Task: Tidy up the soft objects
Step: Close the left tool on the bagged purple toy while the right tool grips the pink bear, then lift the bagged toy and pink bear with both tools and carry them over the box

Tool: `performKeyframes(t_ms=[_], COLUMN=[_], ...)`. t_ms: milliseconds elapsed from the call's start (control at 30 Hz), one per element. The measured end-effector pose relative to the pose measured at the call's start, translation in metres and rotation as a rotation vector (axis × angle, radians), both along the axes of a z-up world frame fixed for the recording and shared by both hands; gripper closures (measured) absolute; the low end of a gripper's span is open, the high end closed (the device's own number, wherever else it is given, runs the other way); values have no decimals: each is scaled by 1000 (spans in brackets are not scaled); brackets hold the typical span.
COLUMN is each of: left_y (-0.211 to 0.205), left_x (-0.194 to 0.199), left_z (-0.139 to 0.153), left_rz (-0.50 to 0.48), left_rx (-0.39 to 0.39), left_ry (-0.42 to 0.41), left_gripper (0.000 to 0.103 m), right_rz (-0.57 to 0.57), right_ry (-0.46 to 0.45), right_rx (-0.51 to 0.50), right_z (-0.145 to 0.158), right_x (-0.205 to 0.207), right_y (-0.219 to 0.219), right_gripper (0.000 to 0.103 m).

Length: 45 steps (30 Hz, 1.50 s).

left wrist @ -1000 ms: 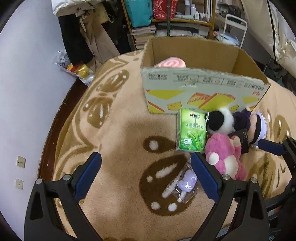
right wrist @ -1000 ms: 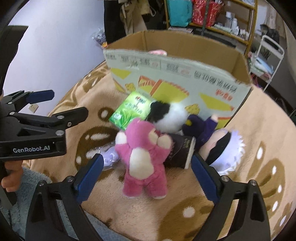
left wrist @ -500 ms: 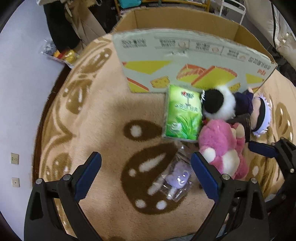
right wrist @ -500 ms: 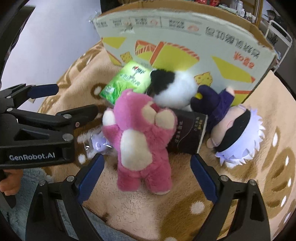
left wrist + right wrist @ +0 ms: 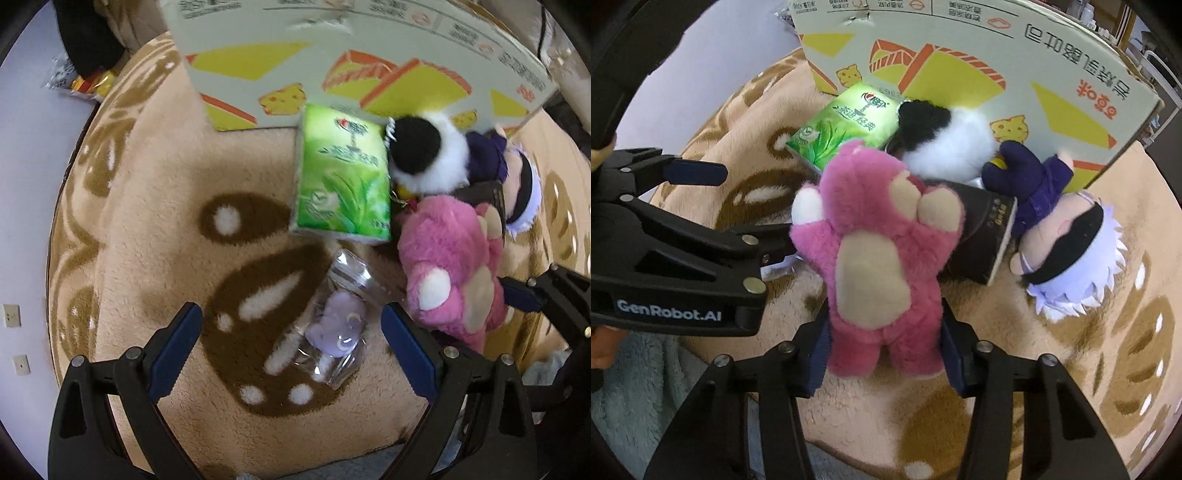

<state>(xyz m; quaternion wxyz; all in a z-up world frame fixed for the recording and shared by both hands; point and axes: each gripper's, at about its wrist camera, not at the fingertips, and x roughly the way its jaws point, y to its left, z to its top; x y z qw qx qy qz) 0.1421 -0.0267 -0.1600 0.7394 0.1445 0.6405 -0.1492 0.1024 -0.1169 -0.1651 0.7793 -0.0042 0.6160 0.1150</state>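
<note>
Right wrist view: my right gripper (image 5: 882,347) was closing its jaws on the lower body of the pink plush bear (image 5: 882,236), both blue pads already against the fur at its hips. The bear lay on the beige rug (image 5: 1015,332), its head toward the cardboard box (image 5: 960,48) and resting on a dark paper cup (image 5: 982,240) on its side.

Left wrist view: my left gripper (image 5: 291,347) stood wide apart, holding nothing, straddling a small lilac toy in a clear wrapper (image 5: 338,325) on the rug.

Risks, as I judged them: the grip sat low on soft fur, so the bear could sag or slip when lifted. Its head touched the cup and the black-and-white plush (image 5: 945,136), and lifting might drag or roll them. The left gripper's near finger (image 5: 713,243) lay just beside the bear's arm, so the two tools could collide. The slick wrapper might slide out of the left pads.

Legible writing: "GenRobot.AI" on the left gripper's body. The box carried upside-down Chinese print in orange and black with cheese and cat graphics; I could not read it reliably. The green tissue pack (image 5: 846,125) bore Chinese characters and a round red logo, too small to make out.
</note>
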Motion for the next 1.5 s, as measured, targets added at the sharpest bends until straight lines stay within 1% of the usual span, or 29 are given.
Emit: performKeyframes(t_ms=[100,233,367,467,500,533,600,667,733,767,867,933,967,1033,1133,1300,1500], left_y=[-5,-14,-20,-19,-20,-20,-24,-26,-26,-24,-24,-23,-21,-15,-8,-5,2], left_x=[-5,-12,-16,-14,-14,-12,-8,-8,-9,-9,-10,-12,-13,-12,-9,-9,-9], left_z=[-4,-14,-20,-27,-28,-30,-33,-33,-31,-29,-25,-25,-24,-21,-17,-15,-2], left_rz=[-28,-67,-60,-60,-62,-65,-74,-80,-78,-74,-63,-63,-58,-30,-6,-7,15], left_rx=[-12,35,60,64,65,67,77,70,74,78,78,82,82,48,14,16,1], left_ry=[28,47,51,59,57,53,42,34,25,22,20,14,8,12,19,15,-9], left_gripper=[7,7,7,7,8,13,18,22,32,34,46,58,59,62,64,64,64], right_rz=[-3,-23,-17,-16,-15,-15,-14,-15,-17,-19,-22,-25,-25,-27,-33,-46,-56], right_ry=[4,16,18,20,19,18,16,13,8,4,-1,-3,-5,-10,-11,-22,-127], right_rx=[-10,0,-16,-17,-18,-20,-24,-25,-25,-24,-24,-23,-22,-16,-5,9,27], right_z=[2,1,-1,0,0,-1,-2,-2,-1,1,3,4,5,8,10,20,50], right_x=[-3,-3,-2,-3,-4,-3,-2,-2,-4,-5,-6,-8,-8,-10,-12,-13,-14], right_y=[-3,-11,-7,-9,-11,-8,-6,-4,-5,-6,-6,-5,-5,-6,-8,-13,-17], right_gripper=[48,48,48,48,48,48,48,49,49,49,49,49,49,49,49,49,49])
